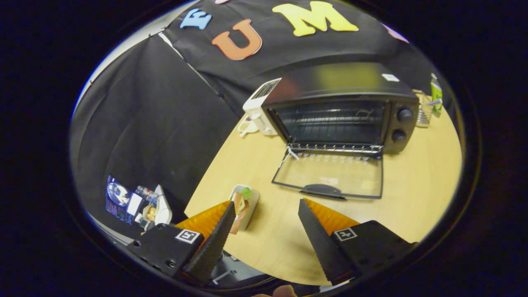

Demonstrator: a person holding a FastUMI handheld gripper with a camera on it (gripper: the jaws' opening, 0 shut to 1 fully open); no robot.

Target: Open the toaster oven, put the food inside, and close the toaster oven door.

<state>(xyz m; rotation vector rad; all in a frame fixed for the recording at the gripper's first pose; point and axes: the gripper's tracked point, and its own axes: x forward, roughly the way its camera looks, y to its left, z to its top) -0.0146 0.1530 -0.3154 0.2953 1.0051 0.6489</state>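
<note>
Presently, we log the following.
Gripper point(266, 208): we see its two fingers point(216, 235) spread wide apart, holding nothing, above the near part of the worktop.
Worktop point(412, 198): pale wood with a curved left edge; it carries everything listed below.
Toaster oven point(342, 107): black, set toward the far edge of the worktop, well beyond the fingers; two round knobs sit on its right front.
Oven door point(330, 175): glass, swung fully down and lying flat toward us, its dark handle at the near rim; we see the wire rack inside the open cavity.
Food point(240, 204): what looks like a sandwich with a green piece at its far end, lying in a small white tray point(252, 206); we place it near the left edge of the worktop, just beside the left fingertip, partly hidden by that finger, and apart from the oven door.
White appliance point(258, 107): it stands against the oven's left side, by the far left edge.
Green carton point(436, 95): at the far right edge, right of the oven, next to a clear container we cannot make out.
</note>
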